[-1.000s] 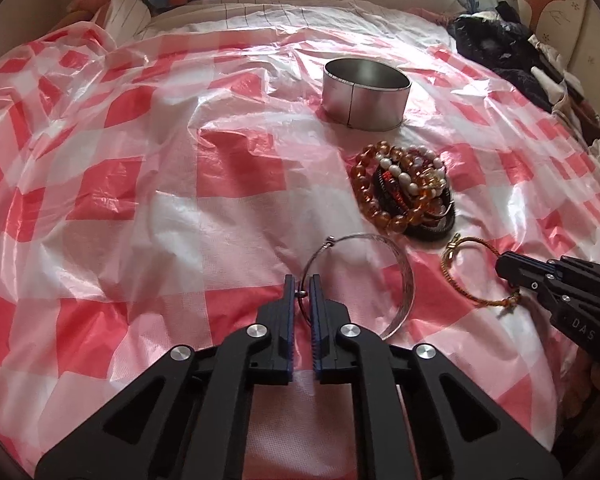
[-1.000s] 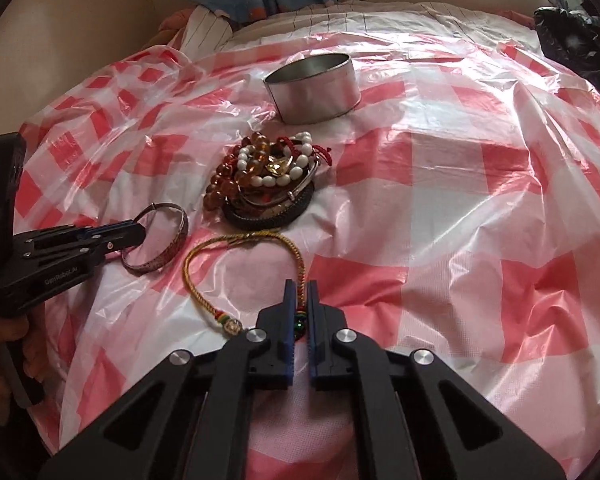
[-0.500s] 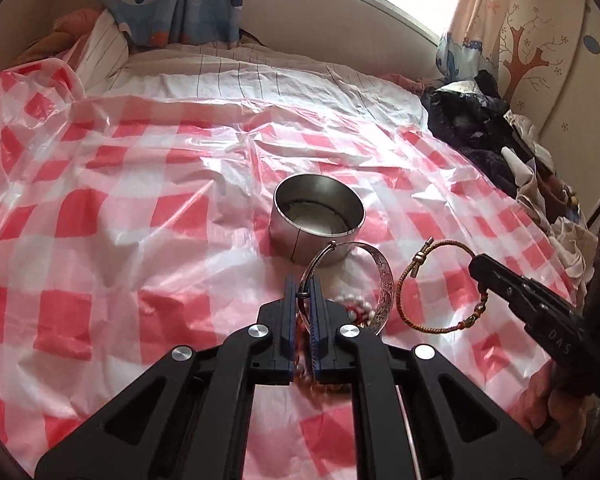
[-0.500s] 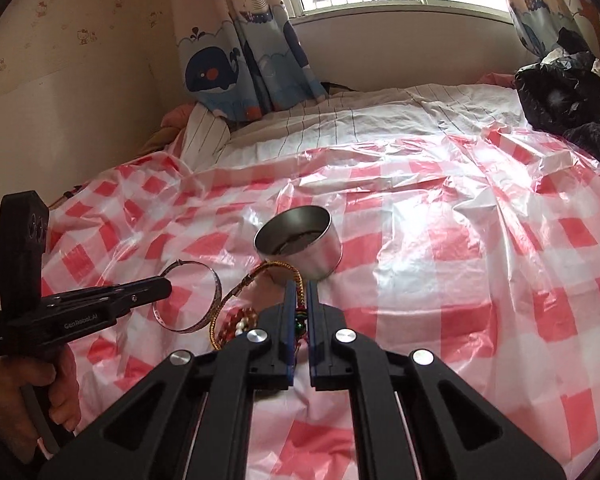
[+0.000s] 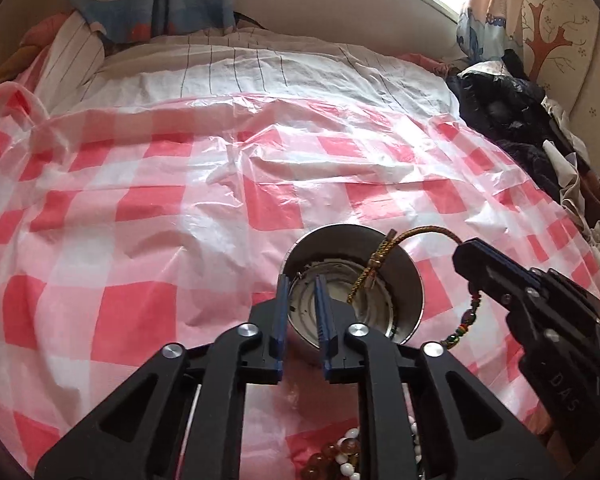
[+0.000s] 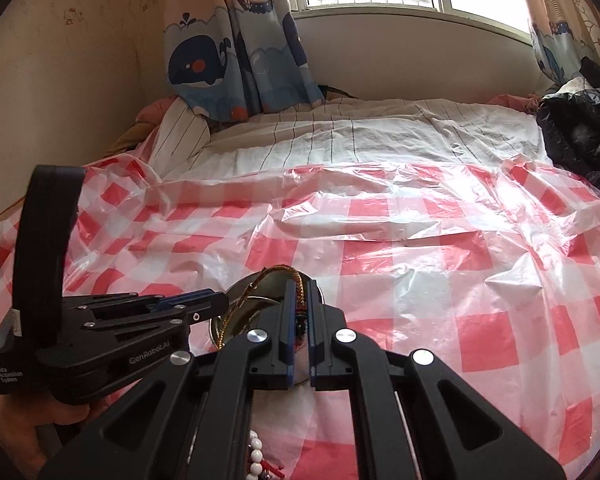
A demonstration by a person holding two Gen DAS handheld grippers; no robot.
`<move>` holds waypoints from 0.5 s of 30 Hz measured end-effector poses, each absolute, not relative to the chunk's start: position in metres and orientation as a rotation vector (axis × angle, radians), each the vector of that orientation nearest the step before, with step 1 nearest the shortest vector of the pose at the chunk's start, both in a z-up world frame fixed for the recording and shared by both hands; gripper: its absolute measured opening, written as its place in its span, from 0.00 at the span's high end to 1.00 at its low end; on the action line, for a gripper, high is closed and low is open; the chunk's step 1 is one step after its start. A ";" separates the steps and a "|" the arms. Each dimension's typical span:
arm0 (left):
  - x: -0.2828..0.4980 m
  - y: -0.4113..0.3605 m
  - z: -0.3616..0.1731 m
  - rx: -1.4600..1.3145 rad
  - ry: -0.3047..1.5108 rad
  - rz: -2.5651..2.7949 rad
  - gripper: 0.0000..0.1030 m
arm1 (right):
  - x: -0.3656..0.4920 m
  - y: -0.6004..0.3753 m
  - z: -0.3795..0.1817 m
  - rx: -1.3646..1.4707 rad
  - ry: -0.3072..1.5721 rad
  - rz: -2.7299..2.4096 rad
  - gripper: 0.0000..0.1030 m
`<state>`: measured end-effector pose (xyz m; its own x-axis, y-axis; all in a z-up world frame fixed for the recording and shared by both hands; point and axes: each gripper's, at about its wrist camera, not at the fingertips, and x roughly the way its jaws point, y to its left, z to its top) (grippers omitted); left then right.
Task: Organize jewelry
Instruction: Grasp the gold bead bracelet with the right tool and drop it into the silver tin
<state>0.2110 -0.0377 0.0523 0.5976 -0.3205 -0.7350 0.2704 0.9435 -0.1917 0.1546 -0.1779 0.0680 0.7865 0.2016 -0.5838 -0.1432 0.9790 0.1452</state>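
- Left tongs [image 5: 302,312] hung parted and empty over the round steel tin [image 5: 354,292].
- Right tongs [image 6: 299,320] pinched the limp gold braided cord bracelet [image 5: 374,270]; probably light, best held near its beads.

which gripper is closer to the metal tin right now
Left. The left gripper sits open right over the metal tin; the right gripper is just beside its rim, dangling the gold cord bracelet into it.
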 end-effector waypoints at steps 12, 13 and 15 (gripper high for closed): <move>0.129 -0.007 0.053 0.014 0.896 -0.386 0.61 | 0.128 -0.183 0.062 0.062 0.689 0.154 0.64; 0.119 -0.009 0.050 0.026 0.906 -0.406 0.61 | 0.117 -0.189 0.062 0.071 0.698 0.155 0.64; 0.098 -0.011 0.044 0.047 0.918 -0.438 0.60 | 0.089 -0.203 0.059 0.112 0.727 0.164 0.64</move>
<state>0.0984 -0.0114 0.0441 0.5259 -0.3462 -0.7769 0.3854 0.9113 -0.1451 0.0887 -0.2026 0.0588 0.7351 0.1882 -0.6514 -0.1102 0.9811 0.1591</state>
